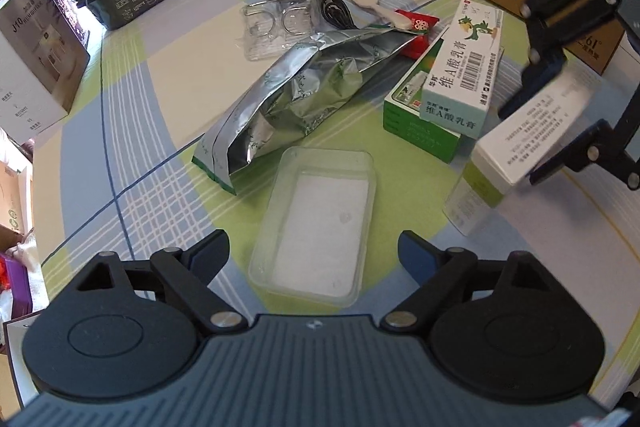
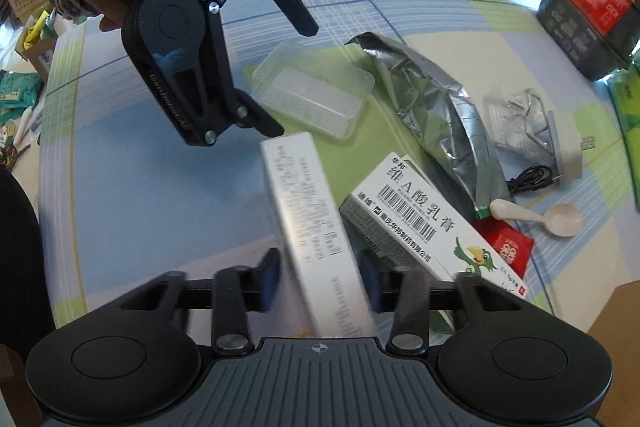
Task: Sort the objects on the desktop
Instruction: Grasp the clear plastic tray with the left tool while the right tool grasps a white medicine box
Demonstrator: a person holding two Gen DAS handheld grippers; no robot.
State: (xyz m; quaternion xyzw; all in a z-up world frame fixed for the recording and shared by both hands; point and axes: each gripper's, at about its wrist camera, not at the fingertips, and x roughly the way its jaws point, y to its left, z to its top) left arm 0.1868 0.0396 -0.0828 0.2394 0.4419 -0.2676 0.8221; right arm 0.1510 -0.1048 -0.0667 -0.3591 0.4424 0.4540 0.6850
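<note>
Left wrist view: left gripper point(image 1: 314, 253) hanging wide open over a clear, shallow rectangular plastic tray point(image 1: 316, 227) sitting on the checked tablecloth point(image 1: 120, 155). Crinkled silver foil bag point(image 1: 288, 95) lying just behind it. Right gripper point(image 1: 532, 143) clamping a long white cardboard box point(image 1: 536, 131), lifted off the cloth.

Right wrist view: right gripper point(image 2: 320, 277) squeezing the white box point(image 2: 316, 235), blurred, glossy. Beside it a pale ointment carton point(image 2: 416, 223) with barcode resting on other cartons. Smooth white plastic spoon point(image 2: 540, 217) and red sachet point(image 2: 508, 247) lying near. Left gripper point(image 2: 290, 75) open, gripping nothing.
</note>
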